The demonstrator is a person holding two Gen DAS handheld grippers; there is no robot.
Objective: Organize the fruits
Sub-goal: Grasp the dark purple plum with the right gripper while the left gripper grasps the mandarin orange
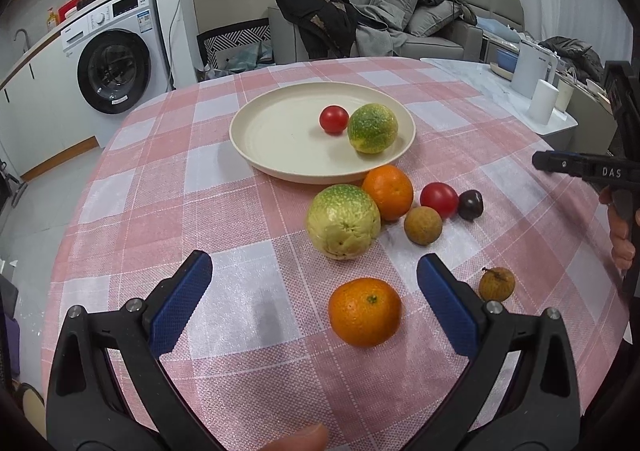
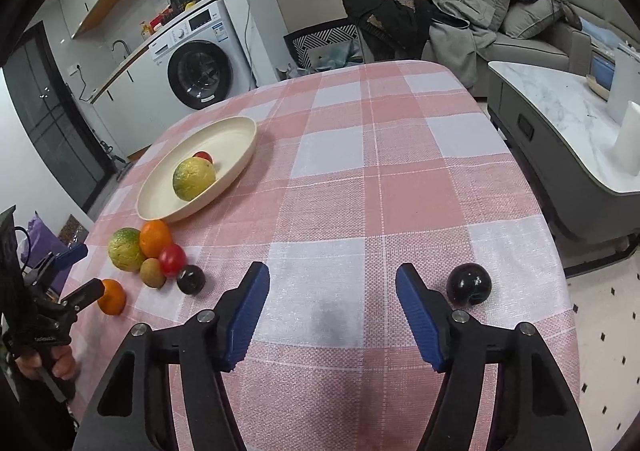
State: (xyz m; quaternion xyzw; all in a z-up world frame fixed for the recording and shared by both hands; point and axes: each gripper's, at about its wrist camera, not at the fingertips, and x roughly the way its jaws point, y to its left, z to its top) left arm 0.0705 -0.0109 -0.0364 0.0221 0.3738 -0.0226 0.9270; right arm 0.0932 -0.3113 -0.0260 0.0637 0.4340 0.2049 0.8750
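A cream plate point(image 1: 280, 147) point(image 2: 236, 135) holds a red tomato point(image 1: 333, 119) and a green-yellow citrus point(image 1: 372, 127) point(image 2: 194, 178). In front of it lie another green citrus point(image 1: 343, 221), an orange point(image 1: 388, 191), a tomato point(image 1: 439, 199), a dark plum point(image 1: 470, 204) and a brown longan point(image 1: 423, 225). My left gripper point(image 1: 314, 275) is open, with a second orange point(image 1: 365, 311) lying between its blue fingers, untouched. A small longan point(image 1: 496, 283) sits just right of it. My right gripper point(image 2: 332, 281) is open over bare cloth; a dark plum point(image 2: 469, 284) lies outside its right finger.
The table has a pink-and-white checked cloth point(image 2: 400, 179). A marble-topped side table point(image 2: 560, 107) with white containers stands to the right. Beyond the far edge are a sofa with clothes point(image 1: 400, 15) and a washing machine point(image 1: 114, 67).
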